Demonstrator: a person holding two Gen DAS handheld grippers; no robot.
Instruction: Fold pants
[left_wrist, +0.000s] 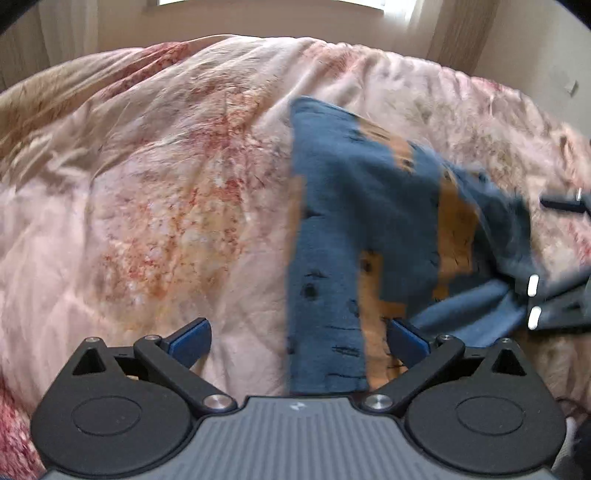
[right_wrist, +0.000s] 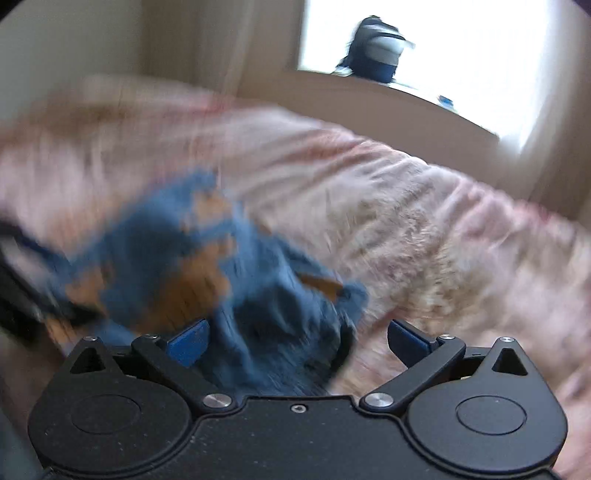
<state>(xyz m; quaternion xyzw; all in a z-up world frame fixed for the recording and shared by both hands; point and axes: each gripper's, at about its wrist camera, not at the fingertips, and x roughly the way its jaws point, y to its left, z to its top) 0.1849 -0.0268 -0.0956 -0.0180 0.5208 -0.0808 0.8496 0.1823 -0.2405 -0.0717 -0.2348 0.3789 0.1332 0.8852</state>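
On the bed (left_wrist: 147, 206) the blue-and-tan pants (left_wrist: 328, 229) lie rumpled, soft and light, likely to sag unless pinched at hems or waistband. Left gripper (left_wrist: 297, 341) and right gripper (right_wrist: 297, 341) both have jaws spread, grasping nothing.

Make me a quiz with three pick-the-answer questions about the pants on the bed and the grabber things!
1. Where do the pants lie?
A. on the pink flowery bedspread
B. on a chair
C. on the windowsill

2. What colours are the pants?
A. red and white
B. blue with orange-brown patches
C. all green

3. How are the jaws of the left gripper?
A. shut on the pants
B. shut on nothing
C. spread wide open

Answers:
1 A: pink bedspread shows all around the cloth.
2 B: orange-brown blocks sit in the blue fabric.
3 C: the two blue pads stand far apart, with cloth lying loose between them; the right gripper is open likewise.
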